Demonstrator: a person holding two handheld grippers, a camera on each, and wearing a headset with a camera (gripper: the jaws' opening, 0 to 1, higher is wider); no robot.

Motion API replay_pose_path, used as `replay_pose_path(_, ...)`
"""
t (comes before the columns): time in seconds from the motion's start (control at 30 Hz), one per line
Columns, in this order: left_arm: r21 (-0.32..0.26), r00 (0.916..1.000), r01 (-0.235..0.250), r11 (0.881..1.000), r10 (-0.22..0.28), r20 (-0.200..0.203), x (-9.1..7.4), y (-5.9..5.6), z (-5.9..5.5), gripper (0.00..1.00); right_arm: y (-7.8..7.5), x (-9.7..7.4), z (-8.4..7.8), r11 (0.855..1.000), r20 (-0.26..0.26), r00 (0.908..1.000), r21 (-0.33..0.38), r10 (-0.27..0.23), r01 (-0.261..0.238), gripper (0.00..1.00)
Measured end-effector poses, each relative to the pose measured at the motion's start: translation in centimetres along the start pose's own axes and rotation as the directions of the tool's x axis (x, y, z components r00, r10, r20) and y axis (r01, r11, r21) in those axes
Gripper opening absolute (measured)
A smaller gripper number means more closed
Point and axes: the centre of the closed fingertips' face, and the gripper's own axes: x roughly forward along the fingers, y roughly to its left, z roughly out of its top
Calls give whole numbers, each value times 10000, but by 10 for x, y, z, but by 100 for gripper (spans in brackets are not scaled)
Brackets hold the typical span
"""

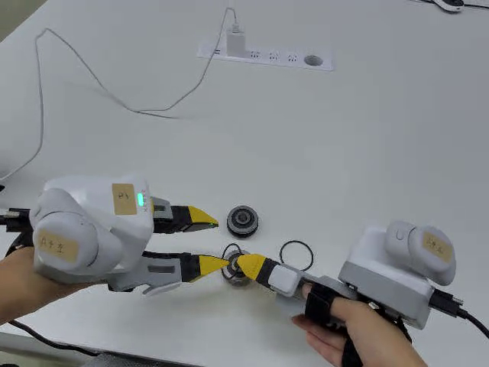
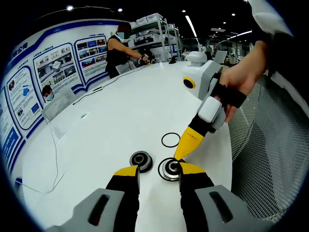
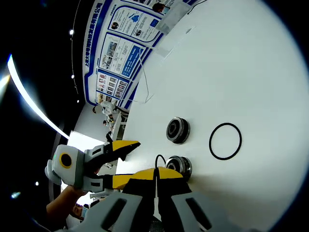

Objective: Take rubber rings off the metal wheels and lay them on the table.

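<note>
**Ring pinched at the near wheel**

Low in the head view's centre, the right gripper (image 1: 243, 265) is clenched on a ring (image 1: 229, 247) looped loosely round the near wheel (image 1: 233, 274), which lies flat, axle up. The left gripper (image 1: 208, 241) gapes, one tip beside that wheel. A loose ring (image 1: 296, 254) lies flat to the right. The far wheel (image 1: 242, 220), also flat, sits above.

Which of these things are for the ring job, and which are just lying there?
For the job: near wheel; pinched ring in the right gripper; far wheel; loose ring on the table; open left gripper.

Just lying about: power strip; charger; cable.
</note>
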Motion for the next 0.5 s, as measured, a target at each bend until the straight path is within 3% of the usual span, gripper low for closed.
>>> replay_pose_path(0.13,-81,9996,-278,9996,278,87,-4,7,2,37,3,-5,7,9998,195,9997,97,144,-146,1)
replay_pose_path(0.27,-1068,9941,-655,9921,742,794,-8,14,14,43,1,-11,19,9995,582,9983,293,78,-95,1)
replay_pose_path(0.33,-1249,9926,-699,9897,815,905,-10,15,17,48,-4,-15,25,9995,755,9971,319,-23,-1,1)
replay_pose_path(0.5,-1216,9914,-751,9897,872,975,-13,13,23,49,-19,-25,38,9977,1196,9920,581,-405,337,1)
